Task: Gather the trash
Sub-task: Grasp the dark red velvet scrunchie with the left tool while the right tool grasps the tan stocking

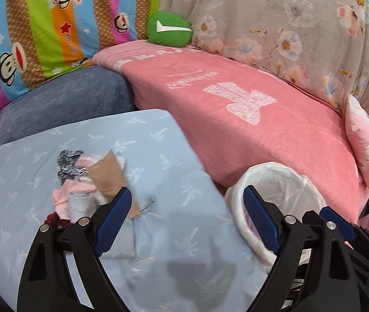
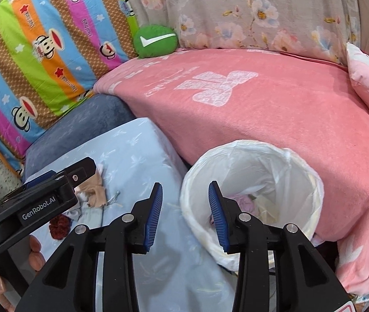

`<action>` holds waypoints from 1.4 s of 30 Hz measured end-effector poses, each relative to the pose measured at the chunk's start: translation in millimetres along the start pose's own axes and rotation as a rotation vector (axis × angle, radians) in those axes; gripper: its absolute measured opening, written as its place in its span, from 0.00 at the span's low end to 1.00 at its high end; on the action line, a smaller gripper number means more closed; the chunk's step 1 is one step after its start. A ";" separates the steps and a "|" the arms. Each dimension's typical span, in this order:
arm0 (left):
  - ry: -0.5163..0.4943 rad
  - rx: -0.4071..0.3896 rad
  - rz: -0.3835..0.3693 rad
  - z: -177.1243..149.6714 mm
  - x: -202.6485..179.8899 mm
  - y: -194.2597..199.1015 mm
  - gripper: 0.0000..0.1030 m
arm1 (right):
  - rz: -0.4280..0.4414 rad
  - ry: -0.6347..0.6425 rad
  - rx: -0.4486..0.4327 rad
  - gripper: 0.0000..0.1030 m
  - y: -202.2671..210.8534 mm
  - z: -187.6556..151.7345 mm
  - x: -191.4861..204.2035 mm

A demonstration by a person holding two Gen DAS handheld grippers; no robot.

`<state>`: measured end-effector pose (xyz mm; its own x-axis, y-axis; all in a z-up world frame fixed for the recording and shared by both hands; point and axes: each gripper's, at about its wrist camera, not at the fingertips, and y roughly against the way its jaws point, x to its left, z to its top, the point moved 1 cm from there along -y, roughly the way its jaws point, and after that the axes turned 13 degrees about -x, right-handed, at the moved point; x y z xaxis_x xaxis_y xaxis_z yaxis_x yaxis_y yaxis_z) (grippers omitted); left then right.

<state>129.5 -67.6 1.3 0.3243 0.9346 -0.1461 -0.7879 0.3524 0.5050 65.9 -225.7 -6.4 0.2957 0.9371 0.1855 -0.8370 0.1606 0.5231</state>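
- Pale-blue cushion (image 1: pixel 41 176) carries the trash pile (image 1: pixel 91 182) near its middle, with bare cloth all round.
- White-lined bin (image 2: pixel 252 182) stands just beside the cushion's right edge, against the pink blanket (image 2: pixel 275 119).
- Left gripper (image 1: pixel 187 208): fingers wide apart, empty, partly hiding the pile.
- Right gripper (image 2: pixel 185 205): fingers apart, empty, at the bin's rim.

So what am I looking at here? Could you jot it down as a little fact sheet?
place: light blue cushion beside a pink blanket
trash: pile of scraps on the cushion, with a brown paper piece
bin: white lined bin, some scraps inside
left gripper: open, empty, near the pile
right gripper: open, empty, at the bin's rim
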 end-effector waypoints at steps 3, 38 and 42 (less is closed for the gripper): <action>0.008 0.002 0.034 -5.0 17.2 2.6 0.81 | 0.017 0.019 0.016 0.36 -3.9 -6.7 15.4; 0.205 0.210 0.305 -87.1 213.9 -17.5 0.81 | 0.148 0.176 0.179 0.47 -87.3 -70.3 167.9; 0.237 0.246 0.265 -95.7 221.9 -25.2 0.64 | 0.140 0.180 0.191 0.47 -100.0 -74.0 174.7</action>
<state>171.3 135.5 -125.2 -0.0244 0.9867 -0.1605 -0.6703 0.1030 0.7349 167.2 -55.2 -87.9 0.0825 0.9887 0.1251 -0.7572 -0.0195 0.6529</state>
